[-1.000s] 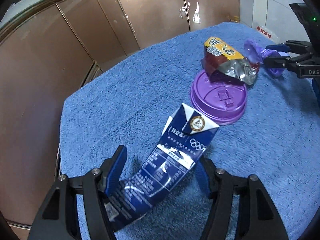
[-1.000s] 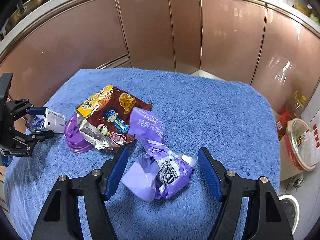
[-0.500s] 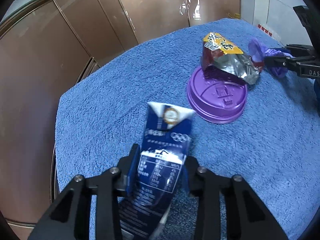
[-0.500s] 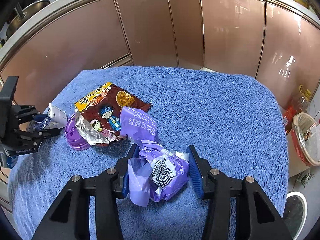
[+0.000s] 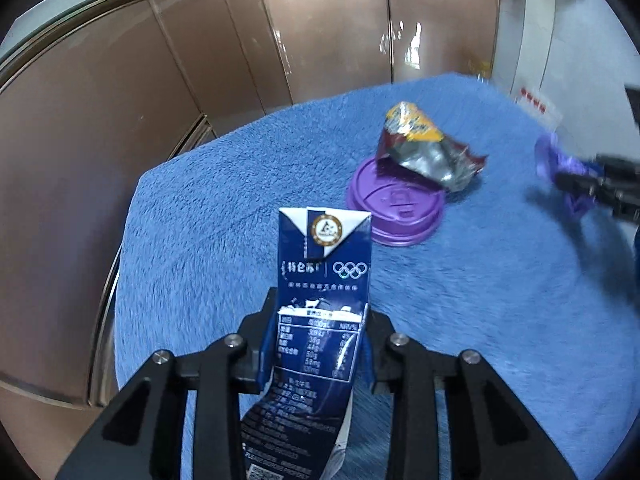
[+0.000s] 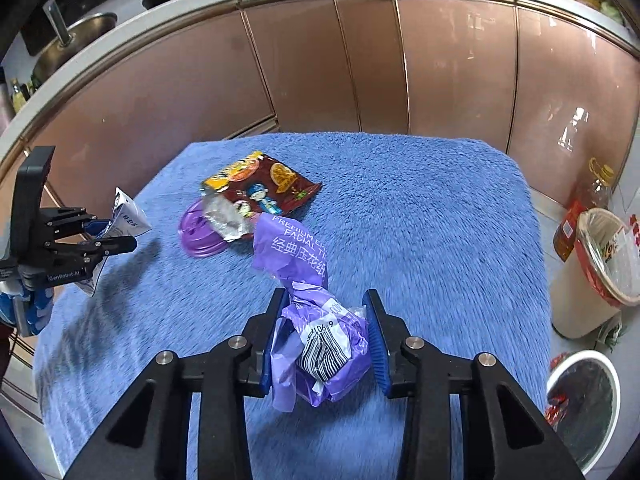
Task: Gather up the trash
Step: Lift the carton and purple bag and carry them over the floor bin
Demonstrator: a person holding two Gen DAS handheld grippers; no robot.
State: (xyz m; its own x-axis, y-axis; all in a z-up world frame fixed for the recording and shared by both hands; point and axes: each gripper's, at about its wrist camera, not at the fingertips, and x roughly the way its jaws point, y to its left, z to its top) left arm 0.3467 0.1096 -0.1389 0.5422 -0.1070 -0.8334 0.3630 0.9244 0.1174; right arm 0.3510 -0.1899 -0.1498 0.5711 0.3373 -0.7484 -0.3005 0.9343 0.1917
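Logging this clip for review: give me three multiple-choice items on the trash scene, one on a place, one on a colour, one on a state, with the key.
1. Where does the foil snack bag lie?
A. partly on the round plastic cup lid
B. in the bin
C. on the floor

2. What colour is the fluffy cloth under the trash?
A. red
B. blue
C. white

3. What does the left gripper hold?
A. nothing
B. the lid
C. the flattened dark-blue milk carton

Key: 1 A, the bag's torn end overlaps the lid. 2 B, blue pile all over. 3 C, the carton stands clamped between its pads.
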